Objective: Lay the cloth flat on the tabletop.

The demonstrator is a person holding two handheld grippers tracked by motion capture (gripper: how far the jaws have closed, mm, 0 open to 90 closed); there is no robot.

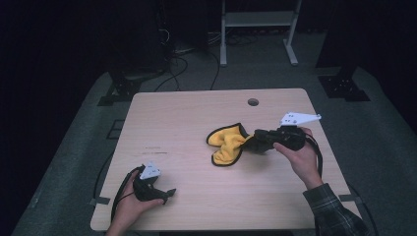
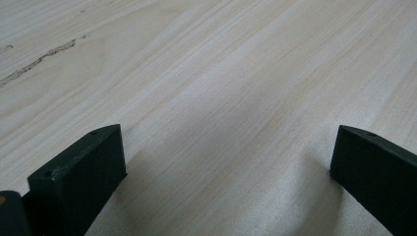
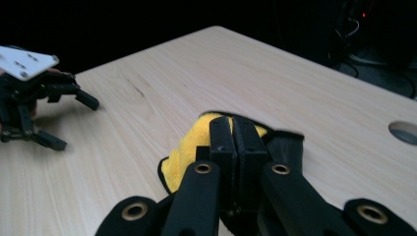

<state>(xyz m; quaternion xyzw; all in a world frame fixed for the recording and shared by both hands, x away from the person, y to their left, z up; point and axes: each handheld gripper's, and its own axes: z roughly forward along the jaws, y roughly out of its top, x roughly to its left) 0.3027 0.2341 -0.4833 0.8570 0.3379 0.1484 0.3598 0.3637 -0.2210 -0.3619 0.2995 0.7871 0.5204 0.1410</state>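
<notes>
A yellow cloth (image 1: pixel 227 143) with a dark border lies bunched on the pale wooden surface (image 1: pixel 196 113), a little right of the surface's middle and on the person's side of the round cable hole (image 1: pixel 253 102) near the far edge. The right tool (image 1: pixel 256 141), held in the person's right hand (image 1: pixel 301 155), has its jaws pressed together on the cloth's right-hand edge; in the right gripper view the two black jaws meet flat against each other over the yellow fabric (image 3: pixel 196 142), with dark cloth gathered beneath them. That end of the cloth is raised off the wood, while the part farther from the hole spreads in two lobes. The grey three-cornered plate (image 1: pixel 298 118) on this tool points away from the cloth. The left tool (image 1: pixel 167 193) rests low over the wood in the person's left hand (image 1: pixel 132 204), well apart from the cloth, toward the near left corner of the surface. Its jaws stand spread wide with bare wood grain (image 2: pixel 226 123) between them, gripping nothing. A plaid sleeve (image 1: pixel 334 211) covers the right forearm
</notes>
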